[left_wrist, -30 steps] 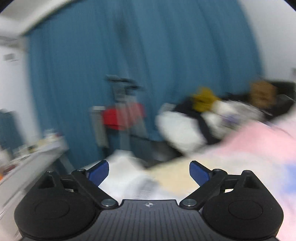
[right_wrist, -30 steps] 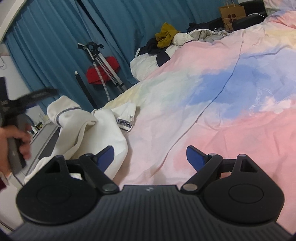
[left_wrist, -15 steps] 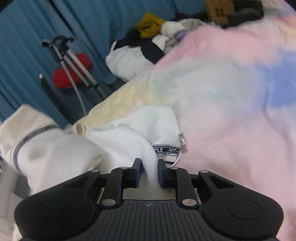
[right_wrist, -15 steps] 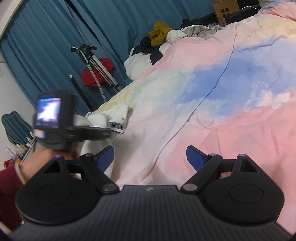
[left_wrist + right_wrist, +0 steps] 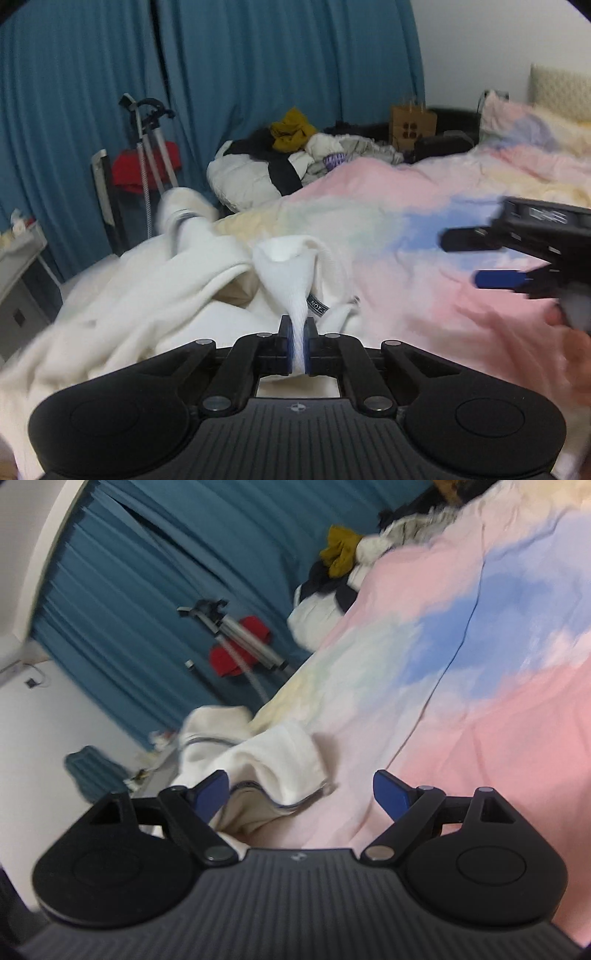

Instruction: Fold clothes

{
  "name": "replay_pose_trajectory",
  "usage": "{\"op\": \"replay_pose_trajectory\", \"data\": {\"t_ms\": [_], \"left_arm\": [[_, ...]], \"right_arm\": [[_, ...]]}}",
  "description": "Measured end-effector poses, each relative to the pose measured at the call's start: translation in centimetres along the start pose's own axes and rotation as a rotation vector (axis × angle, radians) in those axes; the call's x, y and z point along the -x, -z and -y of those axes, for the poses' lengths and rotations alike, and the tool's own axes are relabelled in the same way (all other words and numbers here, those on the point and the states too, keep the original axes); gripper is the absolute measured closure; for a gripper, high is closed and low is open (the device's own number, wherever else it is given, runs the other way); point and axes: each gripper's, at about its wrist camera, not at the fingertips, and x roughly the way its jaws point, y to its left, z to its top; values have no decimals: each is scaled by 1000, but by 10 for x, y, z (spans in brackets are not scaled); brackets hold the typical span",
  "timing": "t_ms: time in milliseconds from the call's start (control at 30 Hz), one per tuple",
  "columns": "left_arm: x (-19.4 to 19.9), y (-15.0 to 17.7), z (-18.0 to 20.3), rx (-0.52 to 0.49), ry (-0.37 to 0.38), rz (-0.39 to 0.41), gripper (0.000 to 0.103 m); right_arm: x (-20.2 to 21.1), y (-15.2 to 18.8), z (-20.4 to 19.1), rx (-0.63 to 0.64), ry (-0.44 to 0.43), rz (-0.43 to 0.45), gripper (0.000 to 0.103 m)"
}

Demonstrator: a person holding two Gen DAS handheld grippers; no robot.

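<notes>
Fabric of a crumpled white knit garment [image 5: 184, 291] is pinched between the pressed-together jaws of the left gripper [image 5: 296, 345], and the rest lies heaped on the near-left corner of the pastel pink, blue and yellow bedspread [image 5: 424, 229]. The right gripper [image 5: 301, 792], jaws spread wide and empty, hovers just beside that heap. A pile of mixed clothes [image 5: 288, 155] sits at the bed's far edge, before teal curtains [image 5: 258, 55], near a brown paper bag [image 5: 413, 123] whose contents are hidden.
</notes>
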Motion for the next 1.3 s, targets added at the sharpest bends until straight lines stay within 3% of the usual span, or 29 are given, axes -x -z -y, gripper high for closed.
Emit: {"op": "replay_pose_trajectory", "data": {"t_ms": [100,233,367,467,533,567,600,633,667,767,867,933,1000,1100,1167,1233,1300], "left_arm": [[29,28,-6,16,9,46,98],[36,47,-27,142,57,96,98],[38,54,-52,267,140,134,98],[40,65,-72,345,209,176,98],[36,73,-79,385,247,176,98],[32,76,-82,399,264,168,98],[28,79,-84,405,276,157,98],[24,82,-85,408,287,149,98],[20,84,-86,412,298,143,98],[14,83,-90,433,349,171,96],[16,79,-93,472,405,218,83],[21,78,-95,495,435,237,68],[27,78,-96,519,465,255,60],[32,79,-99,560,491,253,54],[34,81,-101,590,498,232,50],[37,85,-105,629,490,206,40],[38,89,-114,678,470,172,33]], "right_arm": [[-7,7,-1,-83,-116,-94,15],[-35,14,-10,-245,-264,-258,21],[-79,11,-20,-329,-228,-306,22],[-129,8,-10,-416,-111,-338,23],[-162,4,-5,-428,-26,-335,31],[-170,0,-7,-409,6,-325,42],[-178,-4,-8,-389,38,-315,68],[-187,-9,-9,-368,70,-304,81],[-195,-13,-11,-348,101,-294,88],[-180,-38,-46,-101,163,-167,97],[-157,-71,-78,70,164,-82,97],[-132,-95,-96,188,175,31,97],[-100,-120,-101,232,167,158,97],[-41,-150,-81,210,187,357,97],[-7,-158,-50,160,276,456,97],[15,-155,-7,81,383,482,97],[27,-140,40,-10,456,453,97]]}}
